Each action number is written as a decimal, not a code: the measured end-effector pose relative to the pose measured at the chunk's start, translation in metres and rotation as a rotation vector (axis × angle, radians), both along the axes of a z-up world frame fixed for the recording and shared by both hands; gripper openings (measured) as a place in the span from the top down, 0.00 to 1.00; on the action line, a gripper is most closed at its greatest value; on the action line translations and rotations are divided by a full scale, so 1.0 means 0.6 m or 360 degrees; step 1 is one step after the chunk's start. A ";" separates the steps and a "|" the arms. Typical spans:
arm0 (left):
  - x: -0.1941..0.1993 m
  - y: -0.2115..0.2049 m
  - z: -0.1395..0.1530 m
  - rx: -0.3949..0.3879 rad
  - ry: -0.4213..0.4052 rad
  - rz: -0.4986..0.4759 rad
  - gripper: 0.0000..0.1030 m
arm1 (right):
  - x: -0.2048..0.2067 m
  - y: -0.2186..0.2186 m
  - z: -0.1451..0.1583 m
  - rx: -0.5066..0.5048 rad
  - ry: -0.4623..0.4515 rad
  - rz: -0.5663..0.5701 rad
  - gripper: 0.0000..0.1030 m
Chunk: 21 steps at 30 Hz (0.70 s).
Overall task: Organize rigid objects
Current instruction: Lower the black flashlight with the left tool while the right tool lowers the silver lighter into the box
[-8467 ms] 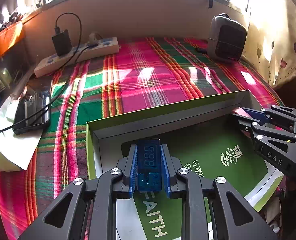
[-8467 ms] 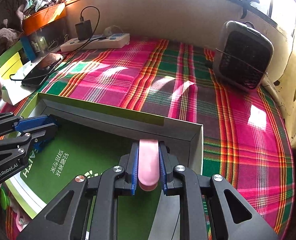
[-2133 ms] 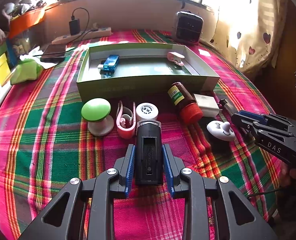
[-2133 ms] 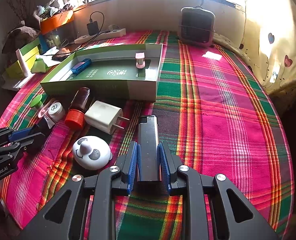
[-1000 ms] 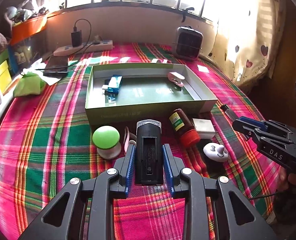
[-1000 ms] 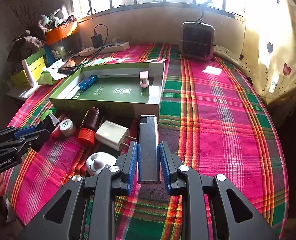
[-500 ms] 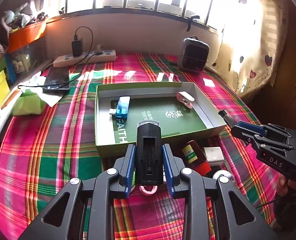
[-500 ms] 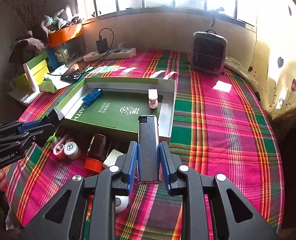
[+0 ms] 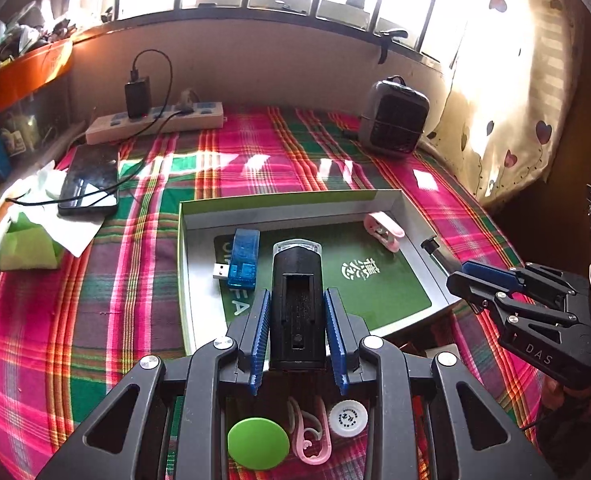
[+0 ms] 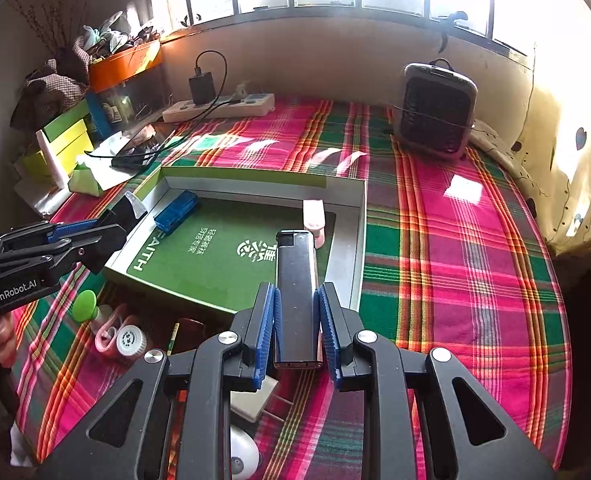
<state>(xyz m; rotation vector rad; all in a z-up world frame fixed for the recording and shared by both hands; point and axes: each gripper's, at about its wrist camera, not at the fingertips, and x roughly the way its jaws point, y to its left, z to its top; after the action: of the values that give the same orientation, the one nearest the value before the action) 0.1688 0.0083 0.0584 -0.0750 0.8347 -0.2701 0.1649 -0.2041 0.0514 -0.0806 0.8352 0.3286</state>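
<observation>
Over the shallow green-rimmed cardboard box (image 9: 279,203) on the pink-and-green plaid tabletop (image 9: 95,300), the left gripper (image 9: 297,340) is clenched on a black rectangular plastic device w/ a clear cap (image 9: 297,300), its tip above the box's green printed floor. The right gripper (image 10: 298,328) grips a slim silver metal lighter (image 10: 297,292), held over the box's corner at 5 o'clock. Inside the box: a translucent blue USB stick (image 9: 243,258) at 9 o'clock and a small pink plastic clip (image 9: 383,230) at 2 o'clock. Outside, near the front wall, lie a green round-topped knob (image 9: 258,443), a pink curved hook (image 9: 309,436) & a white round cap (image 9: 348,418).
</observation>
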 end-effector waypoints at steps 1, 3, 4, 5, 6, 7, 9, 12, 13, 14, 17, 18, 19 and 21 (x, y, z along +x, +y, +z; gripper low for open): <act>0.005 -0.002 -0.001 0.0004 0.0002 -0.0008 0.75 | 0.005 0.001 -0.001 -0.0001 0.0005 -0.0001 0.76; 0.015 -0.004 -0.002 0.0008 0.0010 -0.0014 0.75 | 0.013 0.005 -0.004 -0.0006 0.0015 -0.0001 0.76; 0.020 -0.005 -0.003 0.0010 0.0012 -0.0020 0.75 | 0.017 0.006 -0.004 -0.0008 0.0018 -0.0002 0.76; 0.025 -0.005 -0.004 0.0010 0.0016 -0.0022 0.75 | 0.021 0.006 -0.005 -0.0010 0.0020 -0.0002 0.76; 0.030 -0.006 -0.004 0.0011 0.0020 -0.0023 0.75 | 0.024 0.007 -0.006 -0.0011 0.0024 -0.0005 0.76; 0.033 -0.007 -0.005 0.0014 0.0021 -0.0029 0.75 | 0.027 0.007 -0.006 -0.0012 0.0028 -0.0009 0.76; 0.042 -0.009 -0.008 0.0016 0.0031 -0.0032 0.75 | 0.034 0.008 -0.007 -0.0010 0.0037 -0.0013 0.76; 0.056 -0.011 -0.014 0.0017 0.0051 -0.0039 0.75 | 0.043 0.011 -0.009 -0.0012 0.0047 0.0004 0.76; 0.061 -0.012 -0.016 0.0018 0.0057 -0.0044 0.75 | 0.046 0.013 -0.010 -0.0016 0.0051 0.0013 0.76; 0.066 -0.012 -0.018 0.0021 0.0064 -0.0045 0.75 | 0.049 0.015 -0.012 -0.0020 0.0056 0.0017 0.76; 0.079 -0.014 -0.024 0.0029 0.0078 -0.0051 0.75 | 0.059 0.017 -0.017 -0.0023 0.0073 0.0016 0.76; 0.084 -0.014 -0.027 0.0029 0.0087 -0.0048 0.75 | 0.061 0.017 -0.019 -0.0021 0.0079 0.0017 0.76; 0.087 -0.015 -0.029 0.0030 0.0093 -0.0051 0.75 | 0.064 0.018 -0.021 -0.0020 0.0084 0.0020 0.76; 0.095 -0.017 -0.034 0.0034 0.0107 -0.0052 0.75 | 0.069 0.019 -0.026 -0.0023 0.0097 0.0027 0.76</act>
<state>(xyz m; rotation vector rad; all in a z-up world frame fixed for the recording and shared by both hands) 0.2259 -0.0017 0.0380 -0.0507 0.9058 -0.2905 0.2063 -0.1925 0.0359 -0.0916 0.8976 0.3420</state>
